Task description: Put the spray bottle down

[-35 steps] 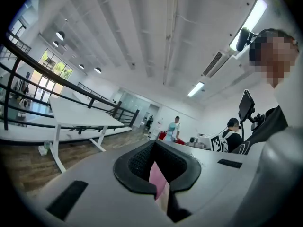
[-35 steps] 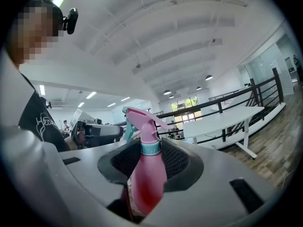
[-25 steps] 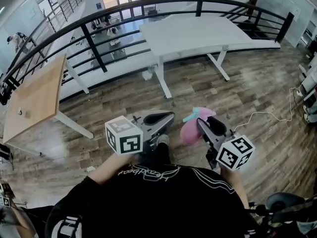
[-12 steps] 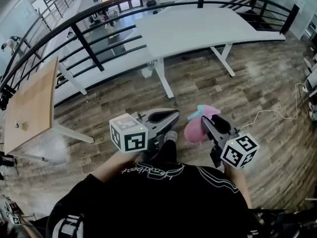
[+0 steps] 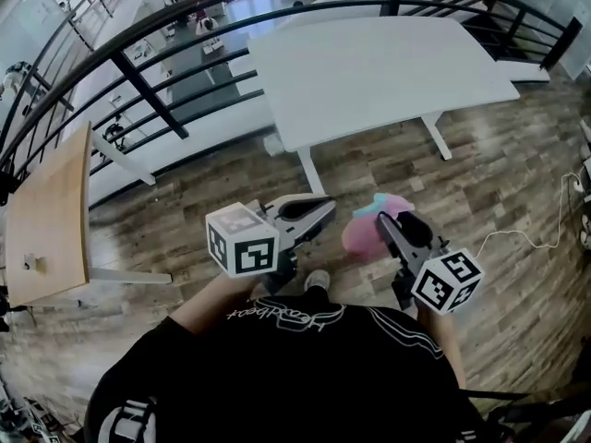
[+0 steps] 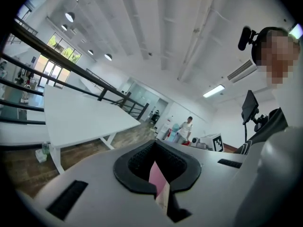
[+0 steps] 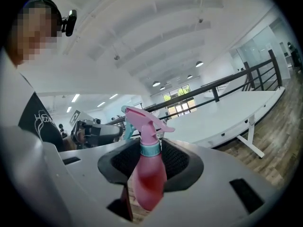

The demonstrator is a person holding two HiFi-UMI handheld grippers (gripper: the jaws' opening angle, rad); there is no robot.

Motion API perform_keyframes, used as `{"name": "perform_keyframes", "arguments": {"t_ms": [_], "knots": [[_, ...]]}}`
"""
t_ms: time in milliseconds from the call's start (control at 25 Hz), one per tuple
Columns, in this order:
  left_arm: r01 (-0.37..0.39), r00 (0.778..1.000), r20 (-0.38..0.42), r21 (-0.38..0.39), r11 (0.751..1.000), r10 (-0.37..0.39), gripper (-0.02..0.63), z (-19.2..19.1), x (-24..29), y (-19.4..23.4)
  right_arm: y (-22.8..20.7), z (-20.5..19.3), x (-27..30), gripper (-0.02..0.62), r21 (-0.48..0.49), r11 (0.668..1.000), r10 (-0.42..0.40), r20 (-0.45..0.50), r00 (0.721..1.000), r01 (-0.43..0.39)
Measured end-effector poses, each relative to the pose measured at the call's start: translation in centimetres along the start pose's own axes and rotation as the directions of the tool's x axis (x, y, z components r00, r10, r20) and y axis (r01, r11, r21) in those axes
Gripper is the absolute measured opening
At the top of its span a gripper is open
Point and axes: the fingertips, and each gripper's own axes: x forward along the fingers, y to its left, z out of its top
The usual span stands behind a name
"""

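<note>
A pink spray bottle [image 5: 366,233] with a teal collar and a pink trigger head is held upright above the wooden floor. My right gripper [image 5: 391,223] is shut on the bottle's body [image 7: 147,178], and its nozzle sticks up past the jaws. My left gripper [image 5: 316,210] hovers to the left of it, level with it, with its jaws together and nothing held. In the left gripper view [image 6: 159,176] a thin pink strip shows through the slit between the jaws. A white table [image 5: 369,63] stands just ahead of both grippers.
A black railing [image 5: 138,77] curves behind the white table. A wooden table [image 5: 46,220] stands at the left. A white cable [image 5: 517,233] trails on the floor at the right. The white table's legs [image 5: 309,169] stand close in front. A person [image 6: 186,126] stands far back.
Both grippers and the bottle have been carried forward toward the white table, which now lies closer and larger. The grip on the bottle is unchanged.
</note>
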Motion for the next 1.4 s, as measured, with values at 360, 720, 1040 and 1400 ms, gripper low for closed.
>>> {"name": "perform_keyframes", "arguments": {"t_ms": [360, 720, 1040, 1400], "knots": [[-0.069, 0.997, 0.045, -0.024, 0.997, 0.07, 0.003, 6.9, 1.7, 11.4, -5.1, 4.3, 10.5, 0.139, -0.062, 0.998, 0.015, -0.041, 0.999, -0.018], [-0.096, 0.995, 0.027, -0.023, 0.995, 0.096, 0.003, 8.6, 5.0, 14.3, -9.5, 7.0, 13.1, 0.138, -0.077, 0.997, 0.03, -0.015, 0.999, -0.031], [-0.158, 0.984, 0.076, -0.05, 0.986, 0.162, 0.003, 11.9, 9.8, 18.1, -15.1, 9.9, 16.8, 0.137, -0.1, 0.987, 0.124, -0.051, 0.991, -0.129], [-0.197, 0.972, 0.109, -0.106, 0.975, 0.208, 0.003, 15.9, 12.7, 23.4, -19.8, 14.4, 23.2, 0.135, -0.177, 0.966, 0.175, -0.102, 0.979, -0.191]]}}
